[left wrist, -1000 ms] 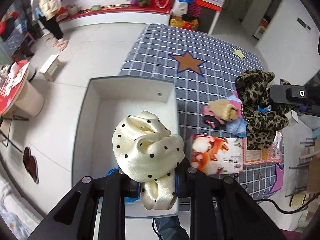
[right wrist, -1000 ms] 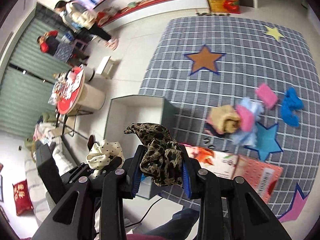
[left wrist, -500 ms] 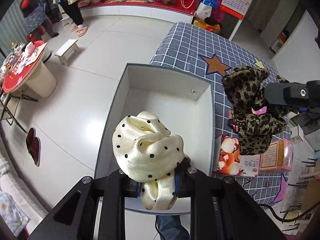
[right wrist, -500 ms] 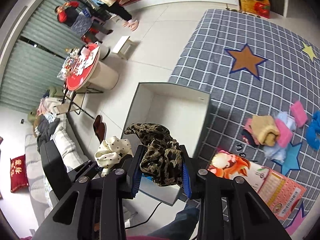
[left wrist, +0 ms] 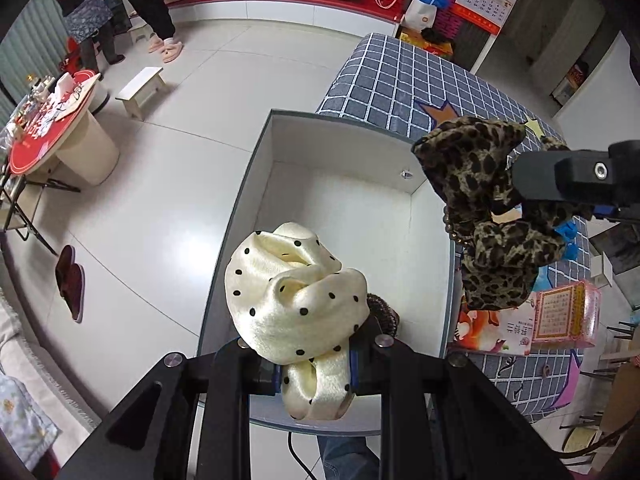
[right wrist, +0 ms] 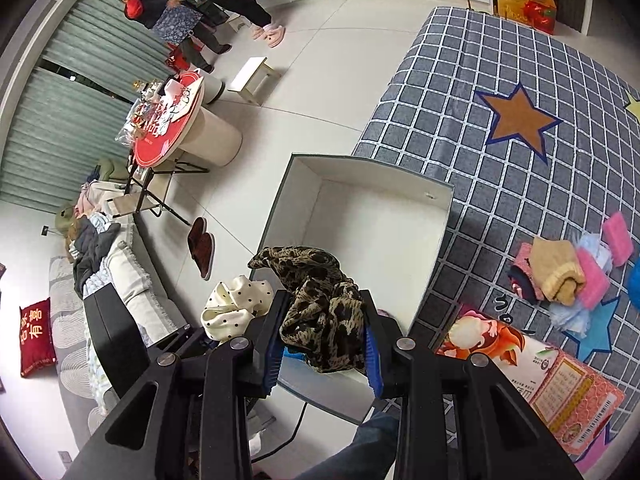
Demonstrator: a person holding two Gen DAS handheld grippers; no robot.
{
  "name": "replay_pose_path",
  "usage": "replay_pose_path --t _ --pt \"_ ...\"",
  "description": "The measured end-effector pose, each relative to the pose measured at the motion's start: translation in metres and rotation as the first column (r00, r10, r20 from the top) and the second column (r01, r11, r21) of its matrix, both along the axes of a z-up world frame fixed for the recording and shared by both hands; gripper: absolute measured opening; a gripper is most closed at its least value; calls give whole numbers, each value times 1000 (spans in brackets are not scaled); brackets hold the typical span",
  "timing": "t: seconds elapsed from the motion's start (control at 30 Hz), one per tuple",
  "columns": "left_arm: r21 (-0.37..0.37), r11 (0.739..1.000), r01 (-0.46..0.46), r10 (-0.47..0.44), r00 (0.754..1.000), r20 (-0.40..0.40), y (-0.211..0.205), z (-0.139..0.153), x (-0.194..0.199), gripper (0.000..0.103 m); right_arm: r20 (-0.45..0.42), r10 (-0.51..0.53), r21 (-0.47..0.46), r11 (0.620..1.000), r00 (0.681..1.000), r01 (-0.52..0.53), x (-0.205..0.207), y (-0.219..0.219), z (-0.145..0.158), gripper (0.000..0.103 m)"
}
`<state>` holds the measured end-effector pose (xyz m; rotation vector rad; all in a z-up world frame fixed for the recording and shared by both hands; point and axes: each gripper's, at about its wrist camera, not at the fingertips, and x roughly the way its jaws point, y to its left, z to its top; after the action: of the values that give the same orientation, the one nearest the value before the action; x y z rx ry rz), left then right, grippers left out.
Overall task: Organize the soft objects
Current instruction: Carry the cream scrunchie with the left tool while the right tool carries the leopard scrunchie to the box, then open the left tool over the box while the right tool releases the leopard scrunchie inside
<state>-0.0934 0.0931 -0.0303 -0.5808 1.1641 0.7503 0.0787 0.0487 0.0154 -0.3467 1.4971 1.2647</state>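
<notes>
My left gripper [left wrist: 314, 364] is shut on a cream scrunchie with black dots [left wrist: 292, 292] and holds it above the near end of an open white box [left wrist: 344, 208]. My right gripper [right wrist: 324, 344] is shut on a leopard-print scrunchie [right wrist: 320, 312], held over the box's near right corner [right wrist: 360, 240]. The leopard scrunchie also shows in the left wrist view [left wrist: 492, 208], and the cream one in the right wrist view [right wrist: 232, 304]. A small dark furry item [left wrist: 382, 310] lies in the box beneath the cream scrunchie.
The box stands on the floor by a grey checked mat [right wrist: 500, 92]. On the mat lie a pile of soft items [right wrist: 560, 272], a blue item [right wrist: 634, 284] and a printed flat package [right wrist: 532, 364]. A stool [left wrist: 142, 90], a red-topped table [left wrist: 56, 140] and people [left wrist: 148, 4] stand at the far left.
Both grippers have moved left and forward with their scrunchies, from over the mat's edge to above the white box. The box now fills the middle of both views.
</notes>
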Motion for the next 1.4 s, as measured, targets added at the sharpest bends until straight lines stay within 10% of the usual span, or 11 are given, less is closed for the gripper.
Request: replay_pose_path --t 1.07,1.2,1.3,1.4 --pt "-21 1000 0 0 1000 -24 5 -15 1 26 80 76 -52 996 994 -72 -17 19 -15 35" --pt "-8 1000 7 -7 1000 -13 3 -13 0 64 70 89 -58 995 994 -85 -19 20 -18 40" --pt "12 1000 -12 12 1000 7 2 -10 -2 88 66 88 -66 994 994 -84 -17 20 -19 90" --pt "14 999 -44 43 997 63 3 -5 -7 103 82 76 -56 996 994 -72 -12 17 -15 103"
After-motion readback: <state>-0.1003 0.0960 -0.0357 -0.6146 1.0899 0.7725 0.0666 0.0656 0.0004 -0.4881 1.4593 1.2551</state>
